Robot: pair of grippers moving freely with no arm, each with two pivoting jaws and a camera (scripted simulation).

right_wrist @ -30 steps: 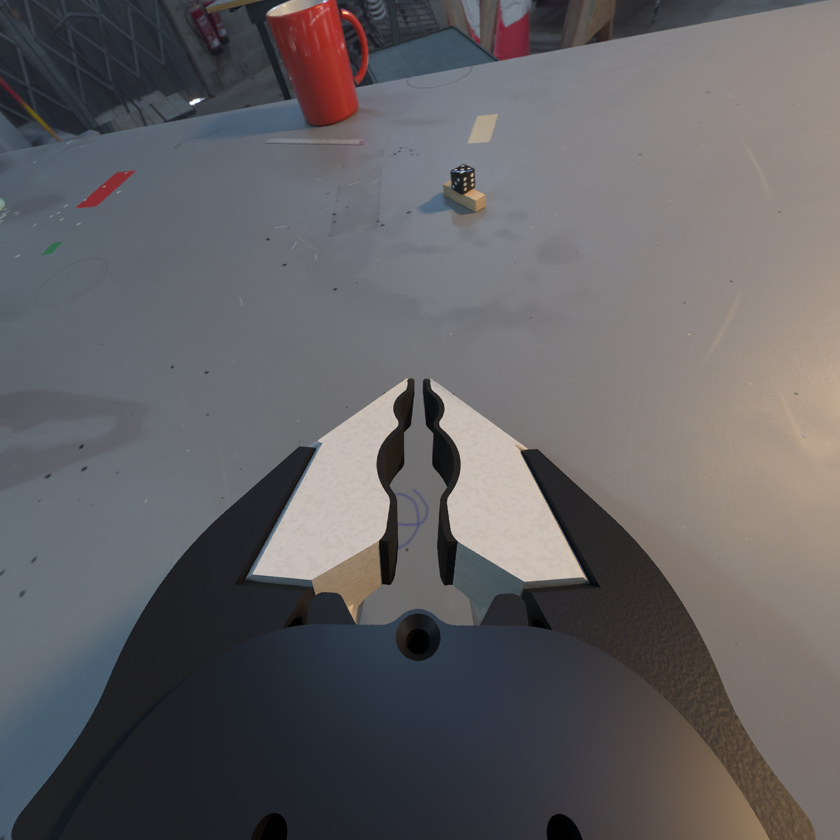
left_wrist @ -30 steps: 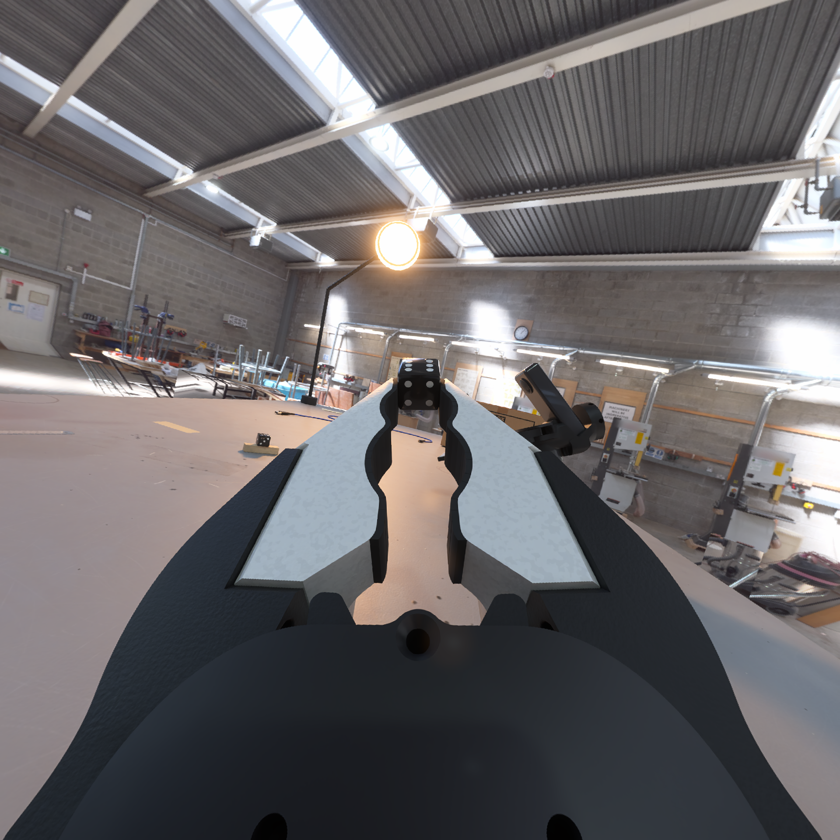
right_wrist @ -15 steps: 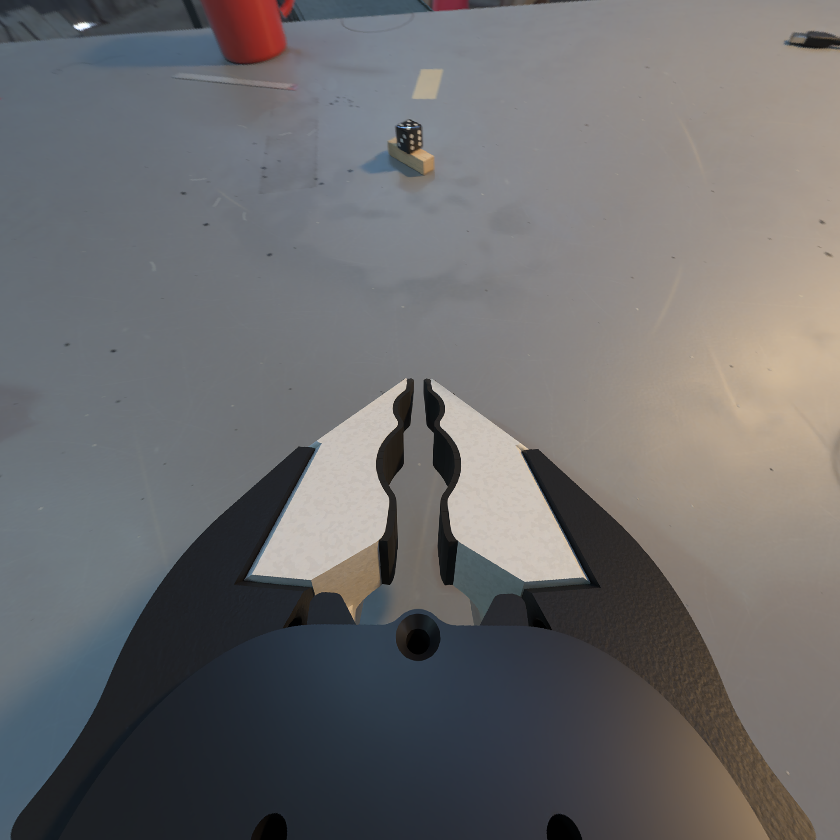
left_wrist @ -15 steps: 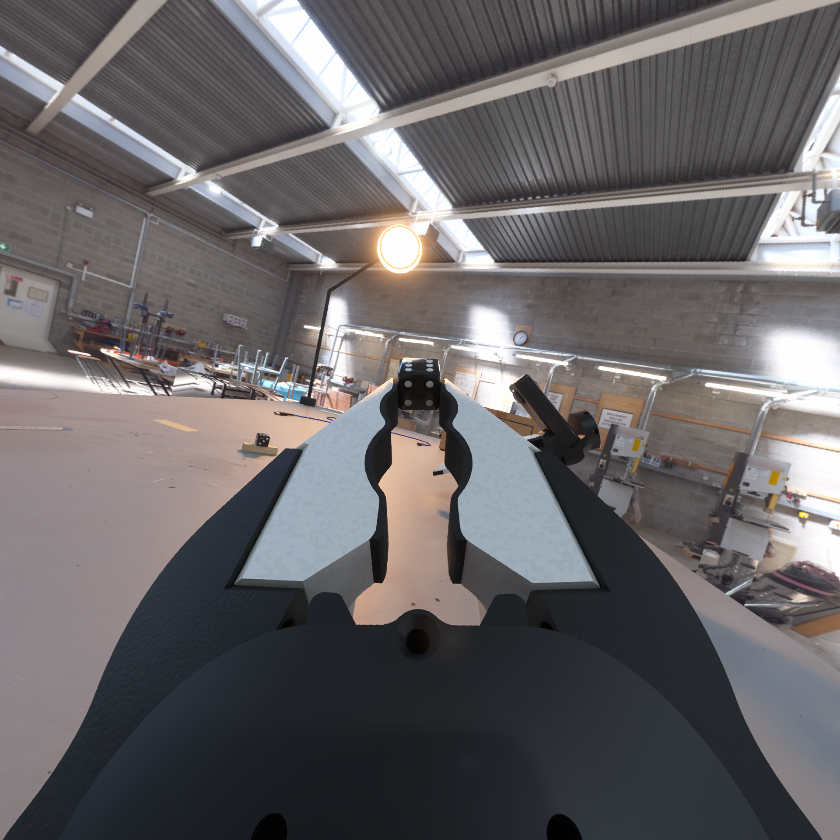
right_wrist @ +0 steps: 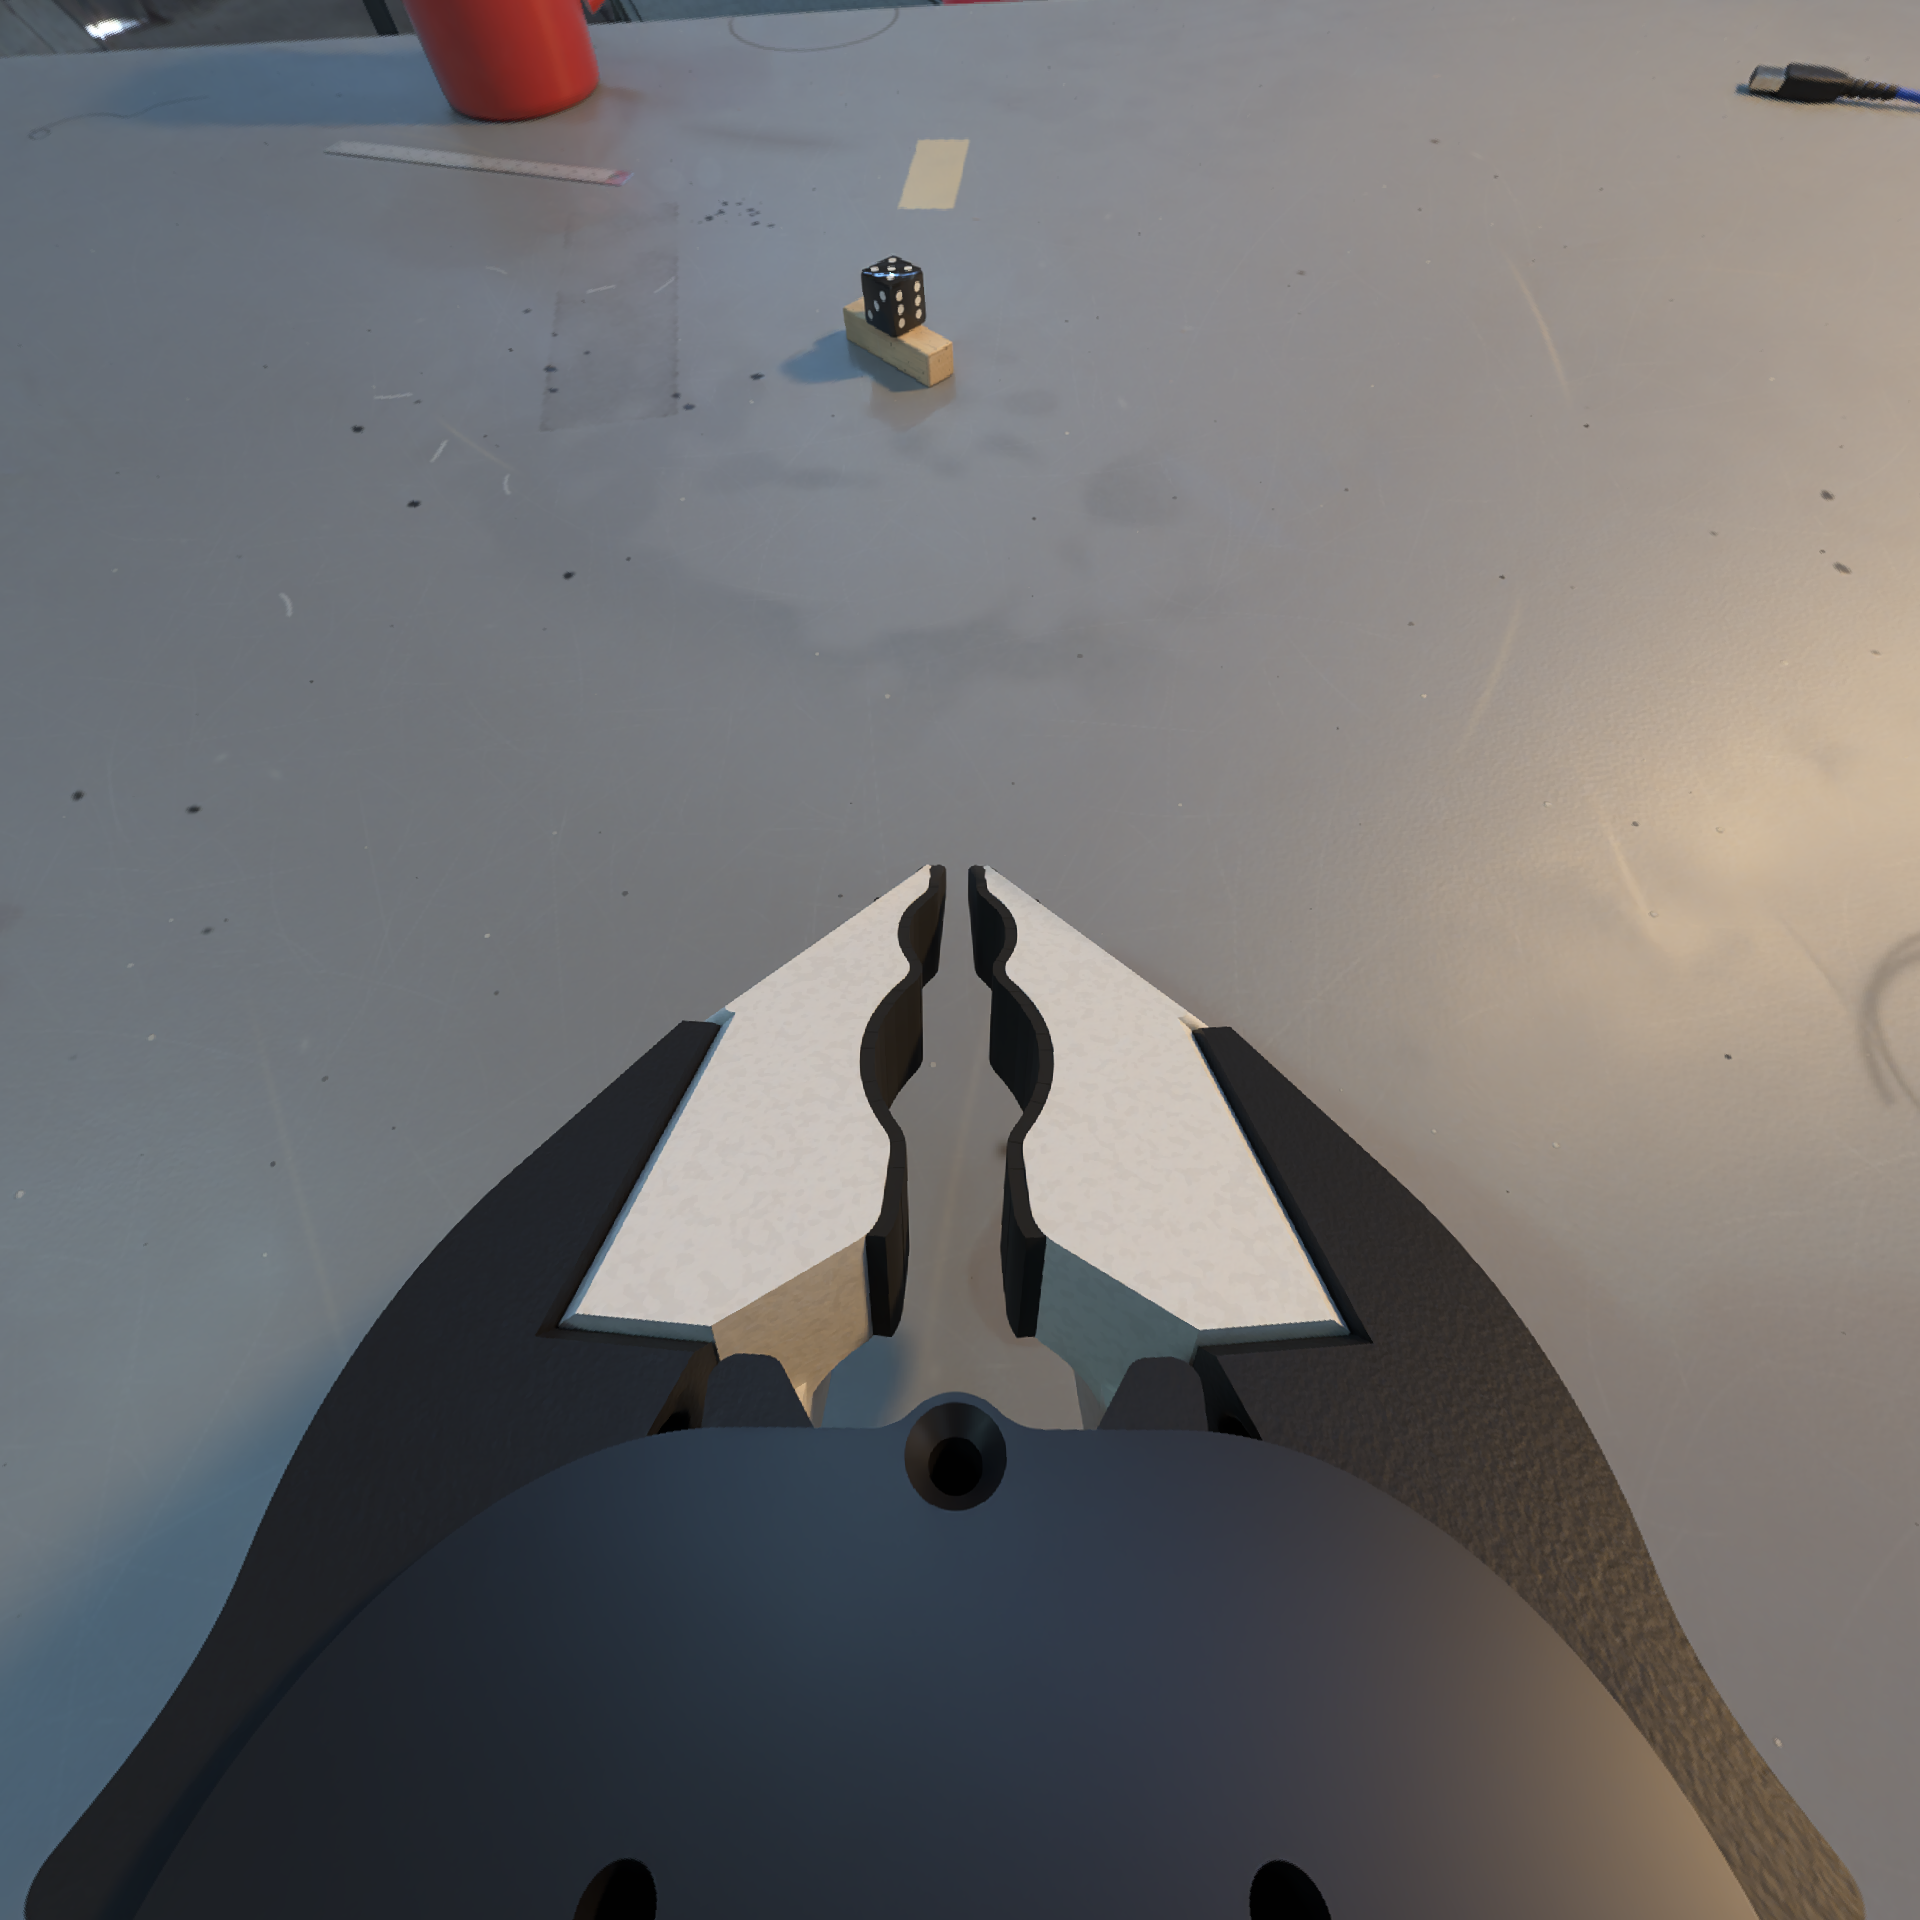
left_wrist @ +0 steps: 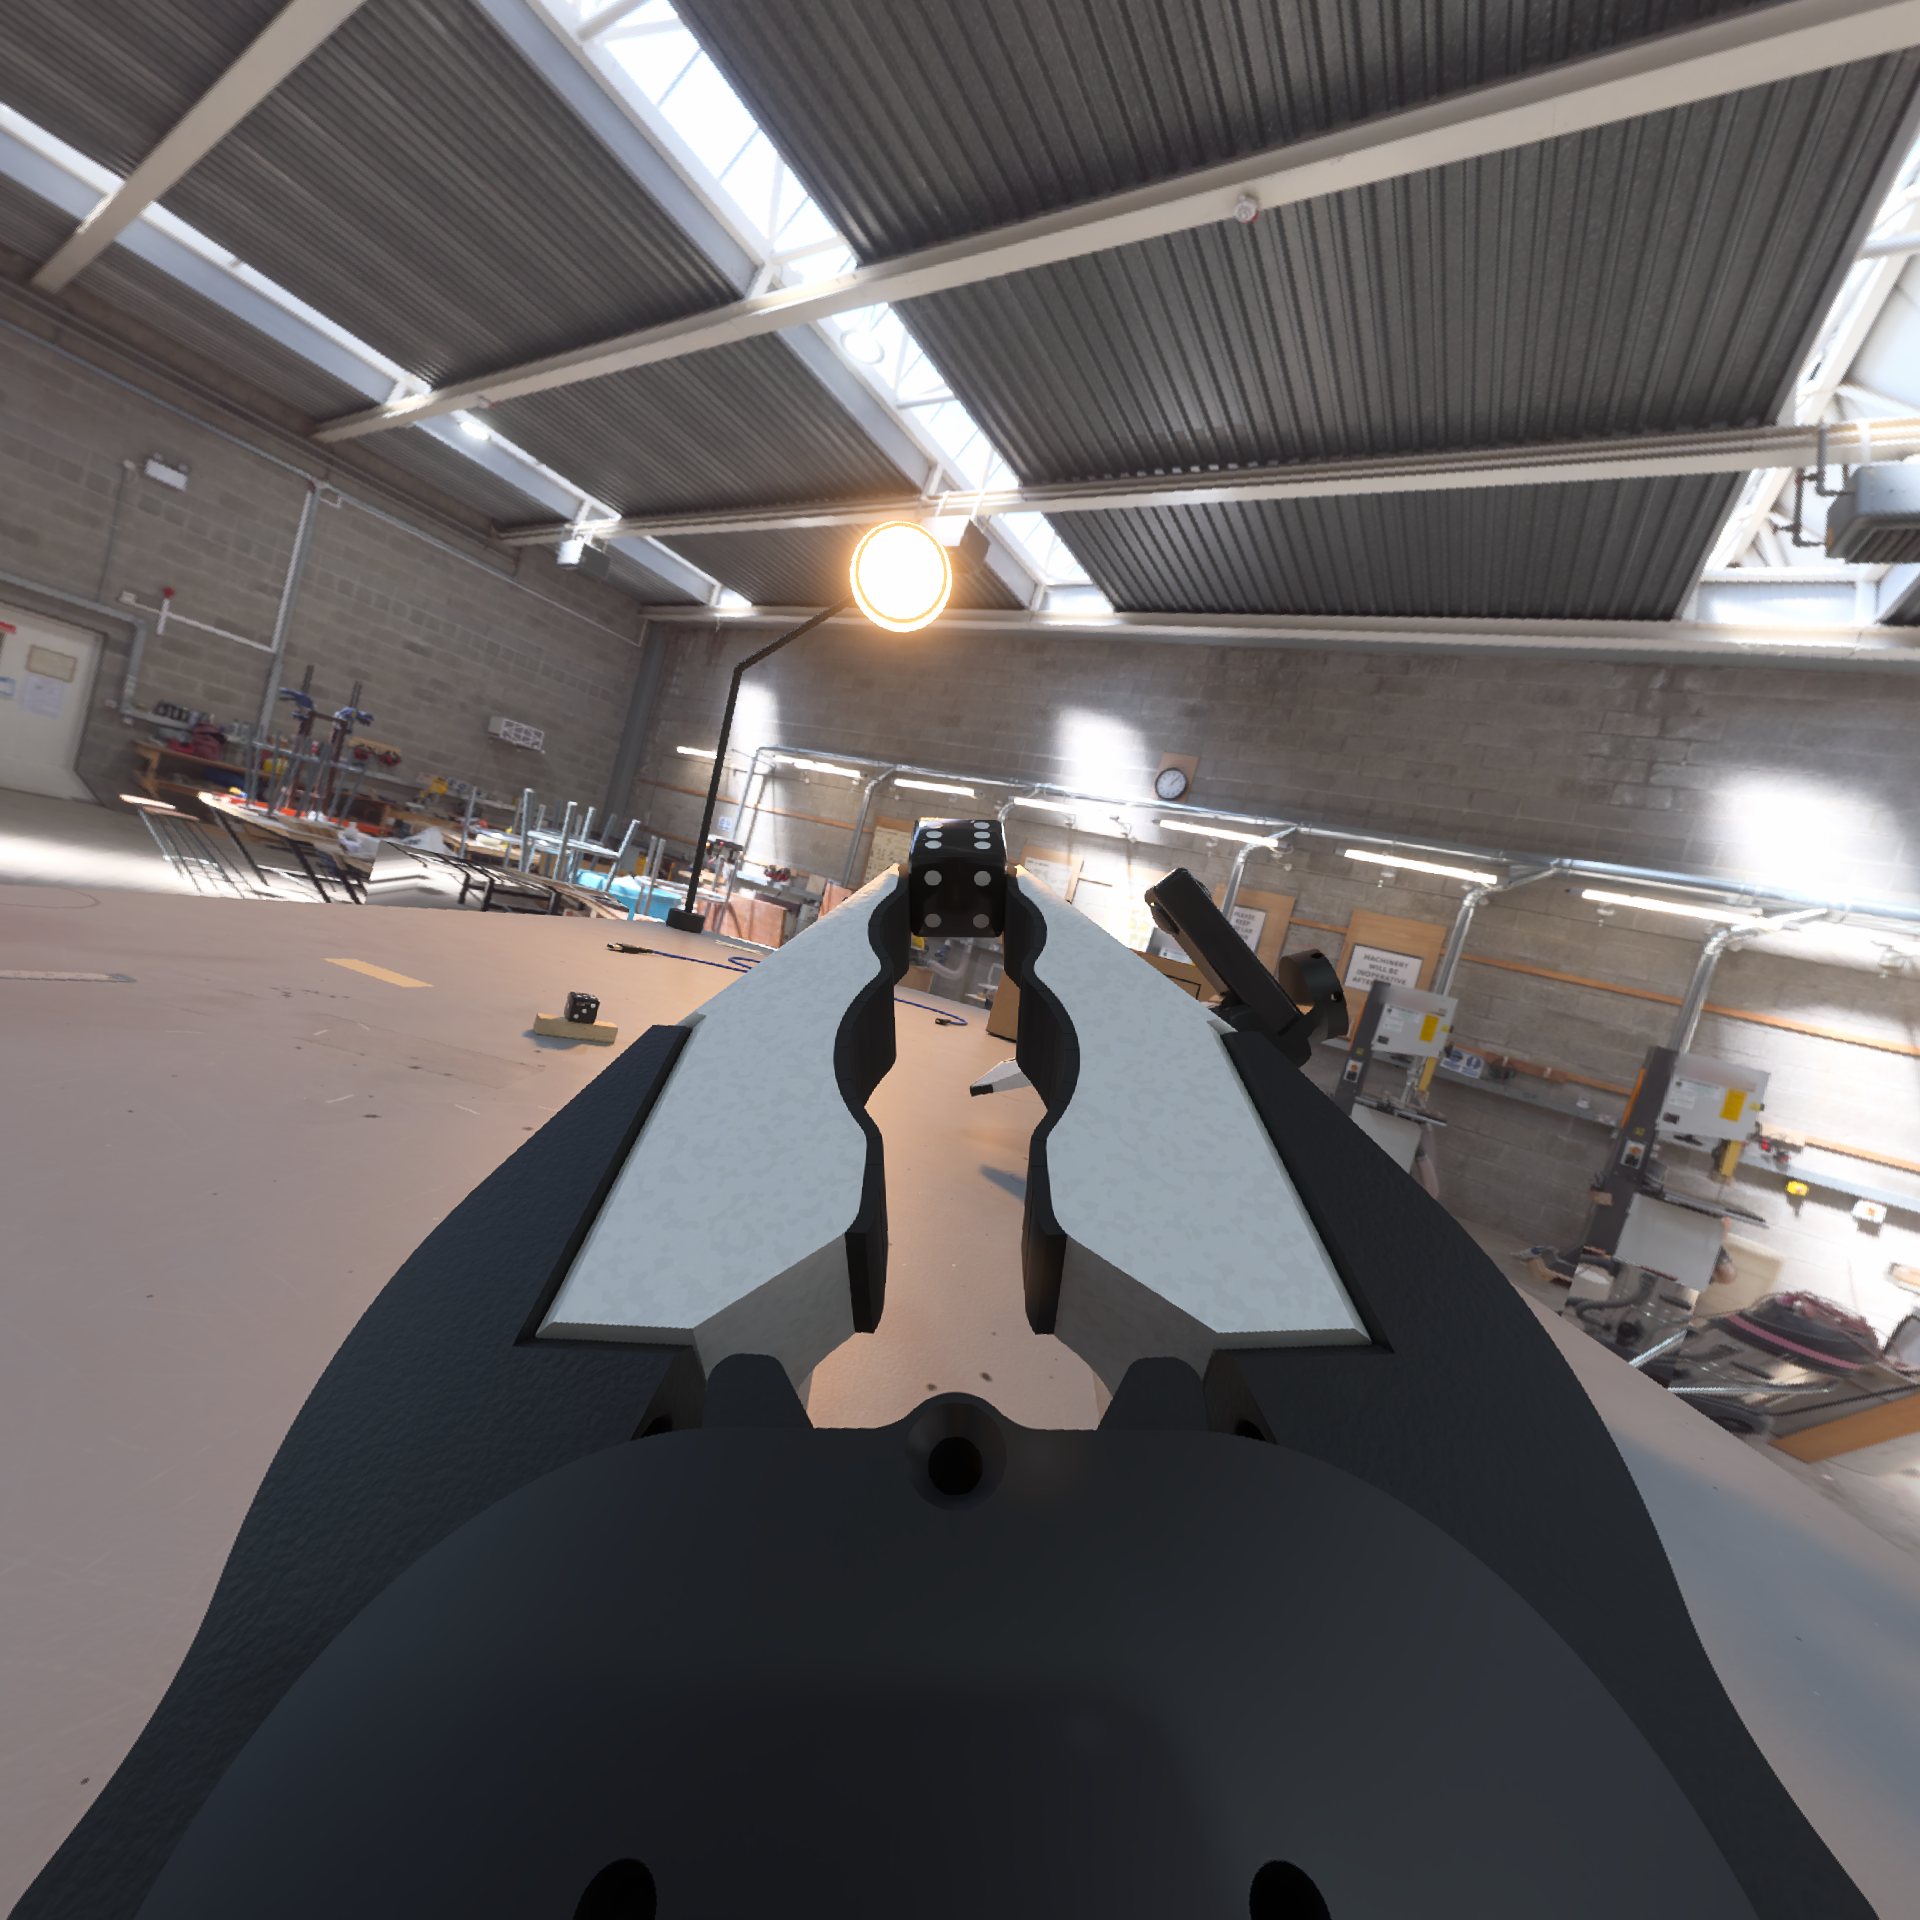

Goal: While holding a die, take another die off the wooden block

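Note:
My left gripper [left_wrist: 956, 883] is shut on a black die [left_wrist: 957, 879] with white pips, held at its fingertips above the table. A second black die [right_wrist: 892, 296] sits on a small wooden block [right_wrist: 900, 348] on the grey table, straight ahead of my right gripper [right_wrist: 956, 883] and well beyond its tips. The right gripper is shut and empty. In the left wrist view that die [left_wrist: 582, 1006] and block [left_wrist: 575, 1029] lie far off to the left, and the right gripper's dark body [left_wrist: 1242, 971] shows to the right of my fingers.
A red mug [right_wrist: 504, 52] stands at the far left edge of the table, with a ruler [right_wrist: 478, 163] in front of it. A strip of yellow tape [right_wrist: 933, 172] lies beyond the block. A cable plug [right_wrist: 1808, 81] lies far right. A lit desk lamp [left_wrist: 899, 575] stands at the table's far edge.
My right gripper has moved forward toward the die on the block, which now looks larger and nearer. The left gripper holds its die almost still.

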